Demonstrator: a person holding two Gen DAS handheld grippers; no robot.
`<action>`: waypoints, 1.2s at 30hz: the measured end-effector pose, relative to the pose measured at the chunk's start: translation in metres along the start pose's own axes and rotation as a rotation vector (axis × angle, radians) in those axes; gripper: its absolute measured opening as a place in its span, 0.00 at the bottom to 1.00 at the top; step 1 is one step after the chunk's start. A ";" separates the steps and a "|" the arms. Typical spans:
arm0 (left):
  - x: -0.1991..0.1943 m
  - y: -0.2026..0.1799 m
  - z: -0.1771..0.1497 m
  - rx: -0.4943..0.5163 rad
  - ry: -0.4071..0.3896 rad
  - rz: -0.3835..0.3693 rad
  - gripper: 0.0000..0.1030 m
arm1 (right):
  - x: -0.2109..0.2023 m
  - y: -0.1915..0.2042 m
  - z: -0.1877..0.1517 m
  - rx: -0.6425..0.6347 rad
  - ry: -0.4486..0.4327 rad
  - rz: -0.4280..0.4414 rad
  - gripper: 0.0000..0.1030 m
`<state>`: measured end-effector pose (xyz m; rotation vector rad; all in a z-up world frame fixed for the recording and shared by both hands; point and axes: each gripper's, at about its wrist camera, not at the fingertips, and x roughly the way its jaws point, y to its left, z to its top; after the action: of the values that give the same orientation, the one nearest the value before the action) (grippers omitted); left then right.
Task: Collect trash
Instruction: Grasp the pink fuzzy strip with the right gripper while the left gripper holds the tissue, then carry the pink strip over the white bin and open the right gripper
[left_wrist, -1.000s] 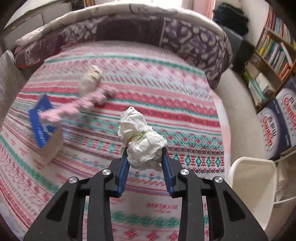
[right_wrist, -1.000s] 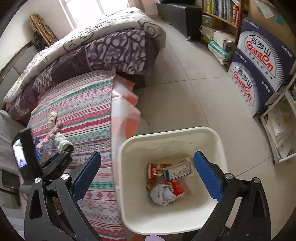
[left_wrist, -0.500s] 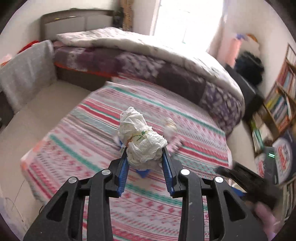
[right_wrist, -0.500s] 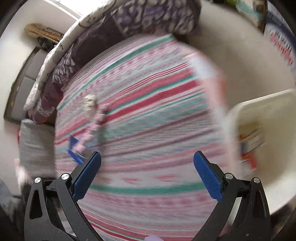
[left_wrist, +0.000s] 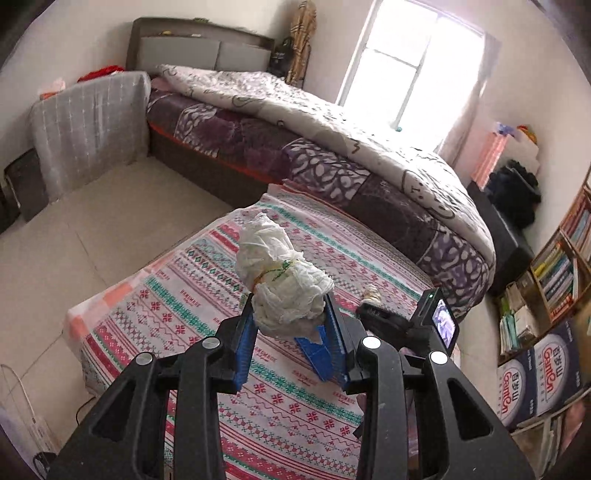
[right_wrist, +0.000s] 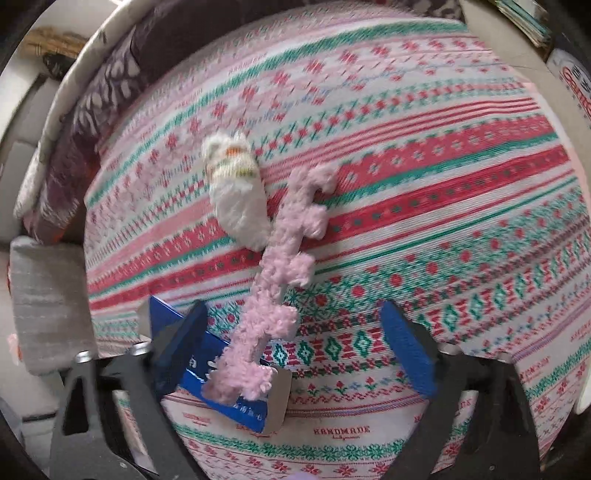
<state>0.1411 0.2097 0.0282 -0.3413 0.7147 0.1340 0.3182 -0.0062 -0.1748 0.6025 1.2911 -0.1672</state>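
My left gripper (left_wrist: 290, 328) is shut on a crumpled white tissue wad (left_wrist: 280, 280) and holds it above the striped red, green and white cloth (left_wrist: 207, 295). My right gripper (right_wrist: 306, 343) is open low over the cloth (right_wrist: 443, 206). A fuzzy pink strip (right_wrist: 277, 280) lies between its fingers, its near end on a blue carton (right_wrist: 221, 387). A small white knitted piece (right_wrist: 236, 192) lies beside the strip's far end. In the left wrist view the blue carton (left_wrist: 314, 350) shows behind the wad, and the right gripper's body (left_wrist: 406, 325) is just right of it.
A bed with a purple and white quilt (left_wrist: 332, 140) lies behind the cloth. A grey covered chair (left_wrist: 88, 122) stands at the left. Bookshelves (left_wrist: 557, 273) and printed boxes (left_wrist: 535, 380) are at the right. Bare floor (left_wrist: 92, 236) lies left of the cloth.
My right gripper swung from above the white bin to low over the cloth, around the pink strip. My left gripper lifted and turned with the wad still held.
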 end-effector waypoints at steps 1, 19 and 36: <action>0.000 0.004 0.000 -0.008 0.000 0.002 0.34 | -0.002 0.002 -0.001 -0.016 -0.013 0.000 0.60; 0.000 0.009 -0.002 -0.049 0.003 -0.033 0.34 | -0.114 -0.031 -0.043 -0.347 -0.240 0.197 0.21; 0.001 -0.030 -0.021 0.074 -0.003 -0.021 0.34 | -0.176 -0.082 -0.095 -0.482 -0.382 0.212 0.21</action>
<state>0.1354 0.1745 0.0206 -0.2781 0.7109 0.0881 0.1509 -0.0639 -0.0511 0.2703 0.8460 0.1950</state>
